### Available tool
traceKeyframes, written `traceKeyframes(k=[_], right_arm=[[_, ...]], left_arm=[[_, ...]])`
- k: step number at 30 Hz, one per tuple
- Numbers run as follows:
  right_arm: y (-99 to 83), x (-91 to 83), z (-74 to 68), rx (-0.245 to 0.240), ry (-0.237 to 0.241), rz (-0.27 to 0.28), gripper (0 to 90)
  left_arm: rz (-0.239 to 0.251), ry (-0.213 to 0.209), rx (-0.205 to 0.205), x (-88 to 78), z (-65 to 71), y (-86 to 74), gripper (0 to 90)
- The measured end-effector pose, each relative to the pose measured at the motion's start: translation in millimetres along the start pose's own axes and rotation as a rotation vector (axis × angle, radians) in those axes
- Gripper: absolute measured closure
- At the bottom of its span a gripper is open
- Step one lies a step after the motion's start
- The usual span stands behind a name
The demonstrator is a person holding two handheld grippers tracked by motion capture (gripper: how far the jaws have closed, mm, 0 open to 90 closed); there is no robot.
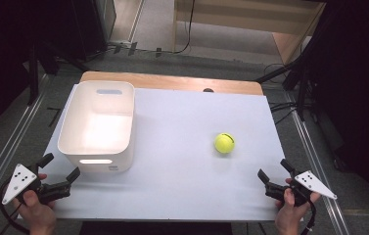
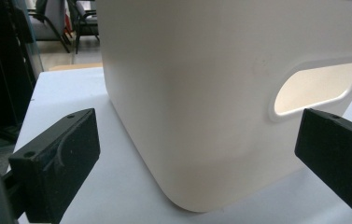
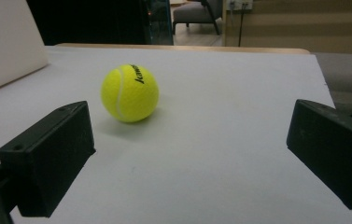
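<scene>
Near edge of the table point(image 1: 172, 196): I have the right gripper point(image 1: 273, 172) resting at the right corner, jaws spread wide with nothing between them. Ahead of its fingers point(image 3: 47, 154) and apart from them, slightly toward the inner one, the tennis ball point(image 3: 129, 93) sits on the white surface. My left gripper point(image 1: 60, 167) is at the left corner, jaws likewise wide and empty, facing the near wall of the white bin point(image 2: 201, 93), close but not touching. Farther back, the table's wooden edge.
</scene>
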State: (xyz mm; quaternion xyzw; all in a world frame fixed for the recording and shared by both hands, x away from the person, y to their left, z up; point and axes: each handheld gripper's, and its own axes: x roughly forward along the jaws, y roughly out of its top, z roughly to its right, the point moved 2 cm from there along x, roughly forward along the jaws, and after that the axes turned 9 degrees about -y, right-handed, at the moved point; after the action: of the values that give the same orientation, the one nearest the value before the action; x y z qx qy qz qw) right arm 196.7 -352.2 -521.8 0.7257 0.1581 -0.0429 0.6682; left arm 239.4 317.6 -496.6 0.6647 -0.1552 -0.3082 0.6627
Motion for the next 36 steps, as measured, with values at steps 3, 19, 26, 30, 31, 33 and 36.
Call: traceKeyframes(k=[3, 19, 26, 30, 31, 33, 36], right_arm=[[-0.1, 1.8, 0.2, 0.015, -0.02, 0.003, 0.0], [0.5, 13.2, -10.6, -0.074, 0.0, -0.068, 0.0], [2.4, 19.9, -20.2, -0.137, 0.005, -0.147, 0.0], [9.2, 21.4, -26.9, -0.143, 0.023, -0.154, 0.0], [11.5, 22.3, -28.7, -0.16, 0.03, -0.155, 0.0], [15.3, 23.8, -34.6, -0.172, 0.043, -0.166, 0.0], [19.8, 29.9, -42.2, -0.197, 0.066, -0.195, 0.0]], left_arm=[[-0.004, 0.008, 0.004, 1.5, 0.5, -0.1, 0.2], [-0.003, 0.016, -0.012, 4.9, -1.0, -1.1, 0.2], [0.02, -0.013, -0.054, 0.9, -5.1, -1.2, 0.2], [0.024, -0.017, -0.061, 0.9, -5.8, -1.6, 0.2], [0.03, -0.018, -0.068, 0.1, -6.2, -1.4, 0.2], [0.031, -0.022, -0.069, -0.1, -6.4, -1.4, 0.2], [0.025, -0.042, -0.059, 0.6, -5.3, -1.8, 0.2]])
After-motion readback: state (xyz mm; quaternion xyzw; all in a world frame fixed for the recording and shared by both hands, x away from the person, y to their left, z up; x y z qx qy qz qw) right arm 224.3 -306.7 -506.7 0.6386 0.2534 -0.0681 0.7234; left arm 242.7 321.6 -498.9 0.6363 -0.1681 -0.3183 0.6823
